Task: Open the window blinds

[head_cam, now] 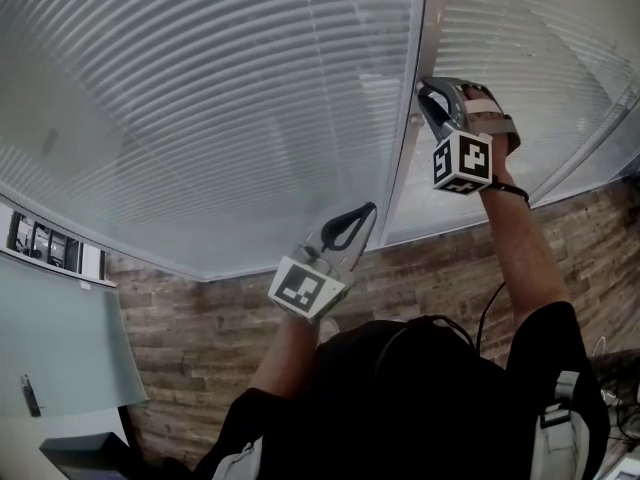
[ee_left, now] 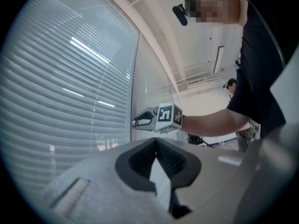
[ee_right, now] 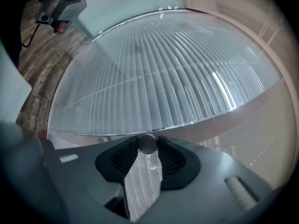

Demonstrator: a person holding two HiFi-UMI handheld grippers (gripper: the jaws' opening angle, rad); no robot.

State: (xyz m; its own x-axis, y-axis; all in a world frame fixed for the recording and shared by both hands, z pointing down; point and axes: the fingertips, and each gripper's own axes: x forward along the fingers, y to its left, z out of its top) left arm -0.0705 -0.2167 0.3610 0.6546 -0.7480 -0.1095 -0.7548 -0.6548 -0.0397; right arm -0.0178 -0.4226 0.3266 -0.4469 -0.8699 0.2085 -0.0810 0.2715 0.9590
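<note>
The blinds (head_cam: 200, 98) fill the pane left of a pale upright post (head_cam: 400, 168). The right gripper (head_cam: 430, 90) is up against the post's edge. Only its own view shows the jaws pinching a small round grey knob (ee_right: 148, 144), which the head view hides; what the knob is fixed to is unclear. The left gripper (head_cam: 366, 211) hangs lower in free air beside the post, jaws together with nothing in them
</note>
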